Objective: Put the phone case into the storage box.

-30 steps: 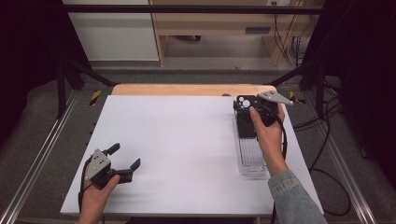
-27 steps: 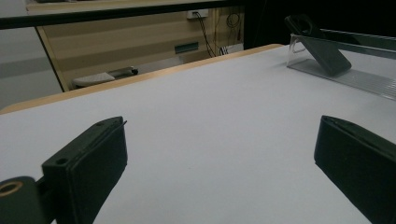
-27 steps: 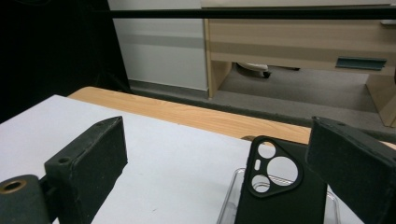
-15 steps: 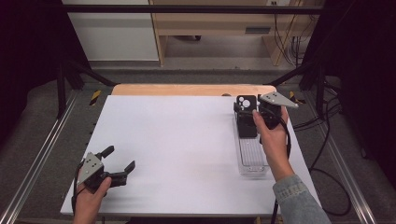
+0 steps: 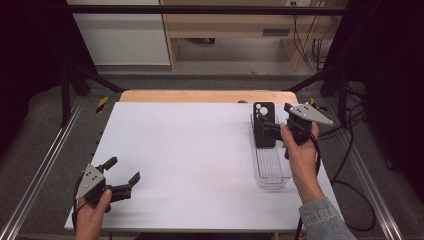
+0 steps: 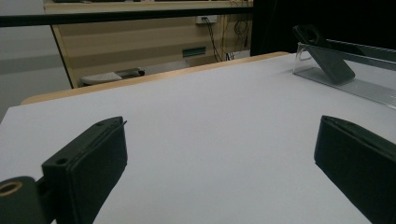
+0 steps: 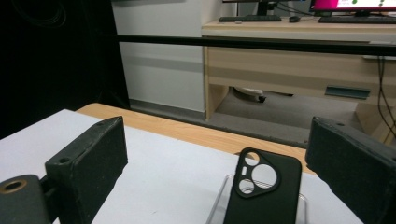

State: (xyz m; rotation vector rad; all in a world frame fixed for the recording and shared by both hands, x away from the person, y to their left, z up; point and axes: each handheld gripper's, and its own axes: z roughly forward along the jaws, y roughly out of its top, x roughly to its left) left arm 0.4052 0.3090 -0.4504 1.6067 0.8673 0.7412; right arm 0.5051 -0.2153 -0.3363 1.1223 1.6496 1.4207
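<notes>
Between the right gripper (image 7: pixel 219 163) jaws stands the phone case (image 7: pixel 262 193).

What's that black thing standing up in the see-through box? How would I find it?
Look at the white table, then at its right side, where a long clear plastic tray lies. At the tray's far end a black phone case leans upright, just in front of the right hand-held gripper. Its round camera holes near the top set it apart.
</notes>
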